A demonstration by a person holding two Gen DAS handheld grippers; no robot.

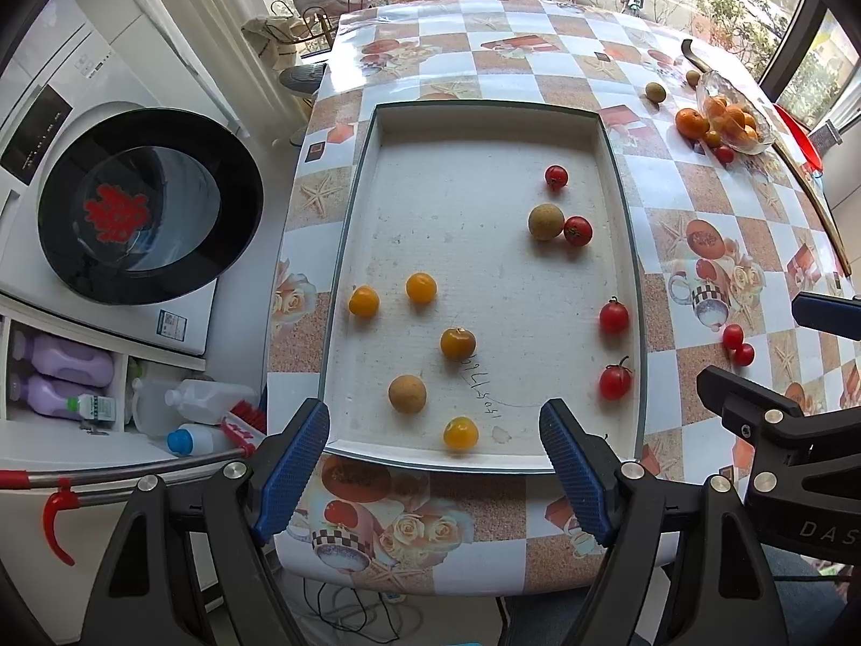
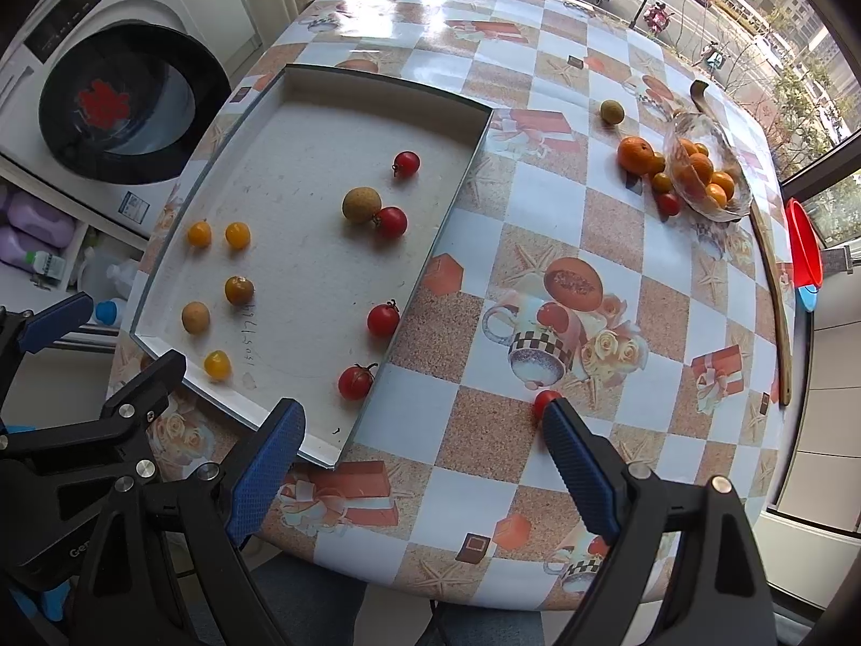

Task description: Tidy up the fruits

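Note:
A white shallow tray (image 1: 619, 172) (image 2: 463, 172) lies on the checked table. It holds several red cherry tomatoes (image 1: 614, 317) (image 2: 383, 320), several yellow tomatoes (image 1: 421, 287) (image 2: 237, 235) and two brown longans (image 1: 545, 222) (image 2: 361, 205). My left gripper (image 1: 435, 430) is open and empty over the tray's near edge. My right gripper (image 2: 422, 430) is open and empty over the table right of the tray. A red tomato (image 2: 542, 400) lies at its right fingertip; in the left view two red tomatoes (image 1: 738, 344) lie together on the table there.
A glass bowl (image 1: 764, 134) (image 2: 737, 199) of oranges stands at the far right, with an orange (image 2: 635, 155), small fruits and a longan (image 2: 612, 111) beside it. A washing machine (image 1: 150, 204) and bottles (image 1: 64, 360) are left of the table. A red bowl (image 2: 803, 242) is past the right edge.

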